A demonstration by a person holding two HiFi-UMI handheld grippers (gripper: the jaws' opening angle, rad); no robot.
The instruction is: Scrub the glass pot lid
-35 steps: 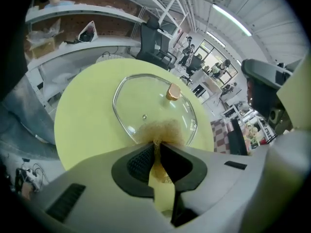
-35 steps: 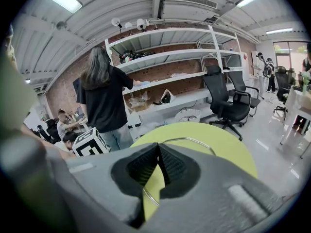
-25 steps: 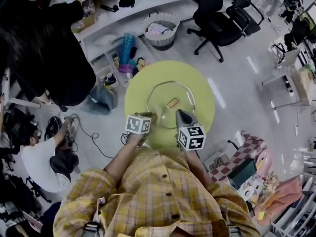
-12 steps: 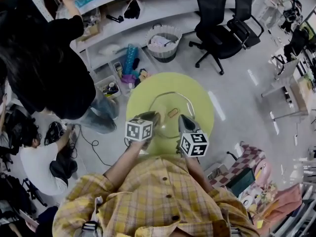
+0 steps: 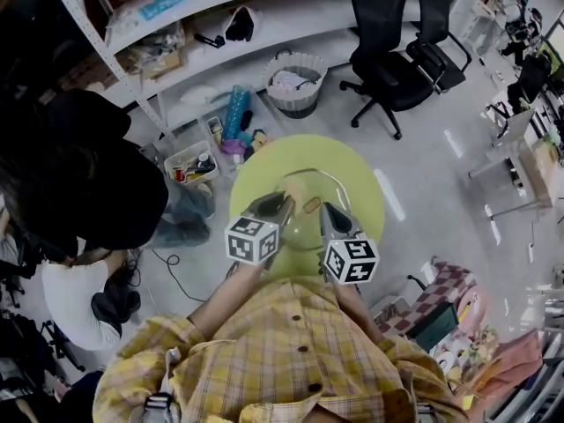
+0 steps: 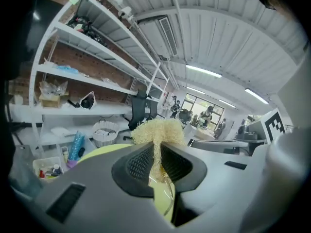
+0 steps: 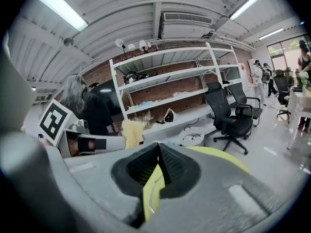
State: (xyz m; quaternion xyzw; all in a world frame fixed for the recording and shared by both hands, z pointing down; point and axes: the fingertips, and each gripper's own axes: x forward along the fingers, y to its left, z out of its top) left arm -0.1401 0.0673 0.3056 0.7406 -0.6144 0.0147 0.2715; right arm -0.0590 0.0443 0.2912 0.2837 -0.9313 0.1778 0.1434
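While the glass pot lid (image 5: 304,227) is pinched by its near right rim in the right gripper (image 5: 324,210), a fibrous scrubber (image 6: 158,130) is clamped in the left gripper (image 5: 280,199) at its left edge; bare yellow table (image 5: 264,161) is seen all round

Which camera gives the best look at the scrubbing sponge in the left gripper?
The left gripper view: the pale fibrous sponge sits centre frame, pinched between the jaws. The right gripper view shows it as a small yellowish lump at left; the head view gives only a pale blur over the glass pot lid.
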